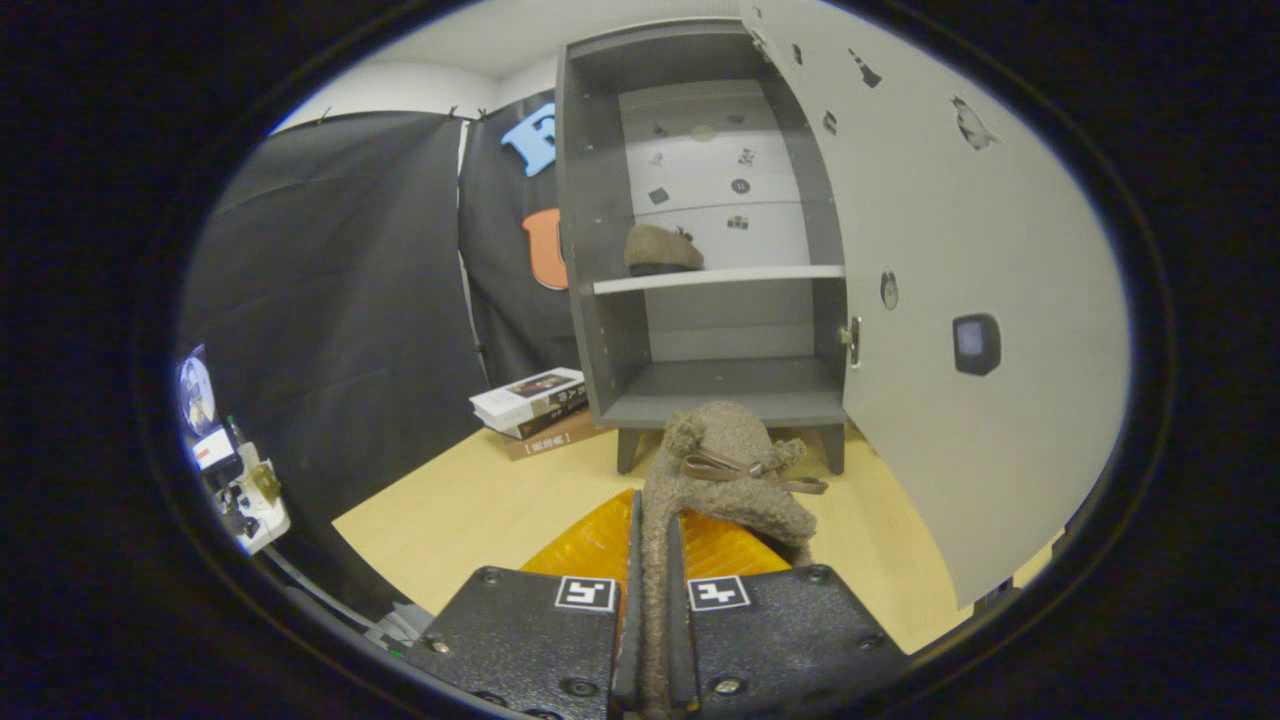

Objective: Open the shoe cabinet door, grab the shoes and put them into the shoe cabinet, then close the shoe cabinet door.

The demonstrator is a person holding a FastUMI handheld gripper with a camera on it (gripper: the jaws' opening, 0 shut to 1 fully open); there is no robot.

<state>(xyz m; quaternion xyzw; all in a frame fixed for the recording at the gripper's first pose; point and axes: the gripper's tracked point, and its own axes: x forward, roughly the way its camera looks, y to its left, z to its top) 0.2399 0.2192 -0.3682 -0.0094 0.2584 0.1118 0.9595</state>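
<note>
Fuzzy brown shoe (735, 470) pinched at heel between jaws of gripper (655, 600), toe toward shoe cabinet (600, 250). Jaws clenched on shoe. Second shoe (662, 250) on cabinet's middle shelf (760, 273), left end. Door (950, 250) swung open right. Books (535, 408) stacked on floor at cabinet's left corner.

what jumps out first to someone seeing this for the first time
A fuzzy tan shoe pinched between the fingers of the claw, which is shut on its edge. Just beyond it stands the grey shoe cabinet with its door swung open, a matching shoe already on its shelf.
</note>
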